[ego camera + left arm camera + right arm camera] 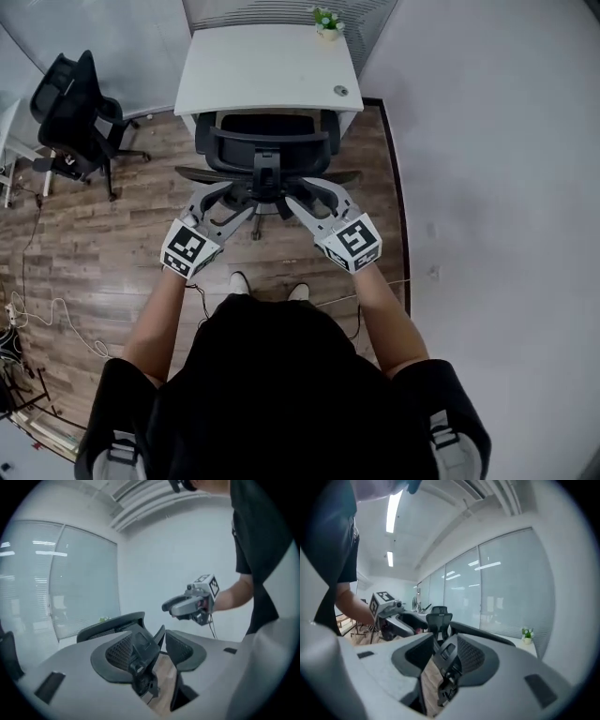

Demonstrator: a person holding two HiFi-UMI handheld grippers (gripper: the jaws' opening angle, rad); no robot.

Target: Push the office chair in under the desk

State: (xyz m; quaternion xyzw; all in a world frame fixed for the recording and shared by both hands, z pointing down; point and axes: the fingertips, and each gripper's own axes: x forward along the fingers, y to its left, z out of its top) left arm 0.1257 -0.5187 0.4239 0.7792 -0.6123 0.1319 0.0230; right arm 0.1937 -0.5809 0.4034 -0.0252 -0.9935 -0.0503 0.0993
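Observation:
A black office chair (267, 141) stands facing the white desk (267, 70), with its seat at the desk's front edge. Both grippers reach to the back of its backrest, one on each side of the central spine. My left gripper (222, 195) is open. In the left gripper view a black bracket (140, 656) of the chair's back stands between its wide jaws (150, 651), with wooden floor showing beside it. My right gripper (314, 194) is open too, and the same bracket (449, 660) sits between its jaws (445, 656). Each gripper shows in the other's view, the right gripper (176, 606) and the left gripper (401, 625).
A small potted plant (326, 21) stands at the desk's far edge, against a glass partition. A wall runs close along the right. A second black chair (75, 112) is off to the left on the wooden floor. Cables (56, 314) trail at the lower left. The person's feet are just behind the chair.

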